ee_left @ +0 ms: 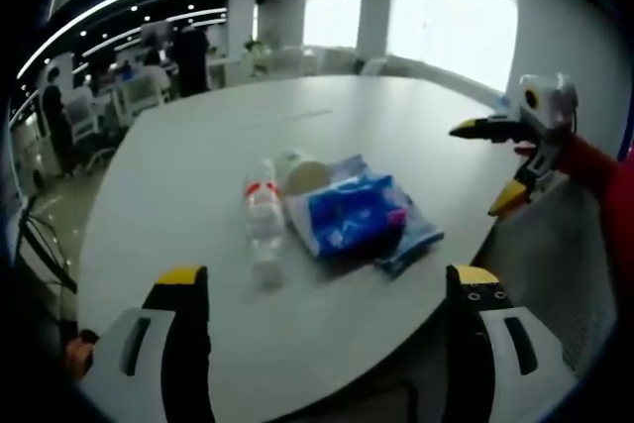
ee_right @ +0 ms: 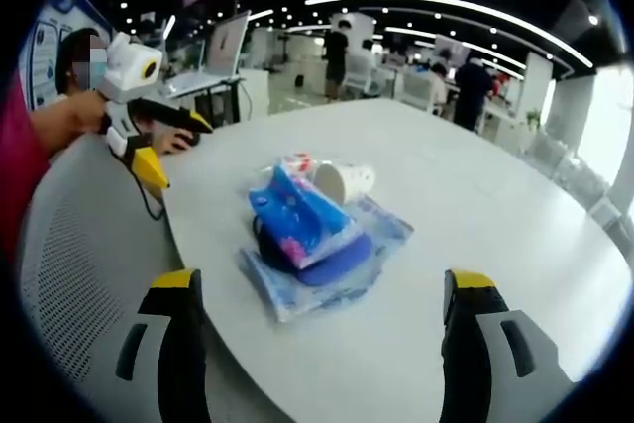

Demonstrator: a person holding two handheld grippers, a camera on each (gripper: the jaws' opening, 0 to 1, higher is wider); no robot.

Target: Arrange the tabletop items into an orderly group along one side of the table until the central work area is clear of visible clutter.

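Both the left gripper and the right gripper are hovering wide open over the table, holding nothing. A plastic bottle, a paper cup and a blue packet on what looks like a blue bag are lying bunched together near the table's edge, between the two grippers.

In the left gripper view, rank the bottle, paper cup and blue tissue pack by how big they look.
1. blue tissue pack, covering the most area.
2. bottle, long but slim, lying on its side.
3. paper cup, partly hidden behind the pack, so its rank is less sure.
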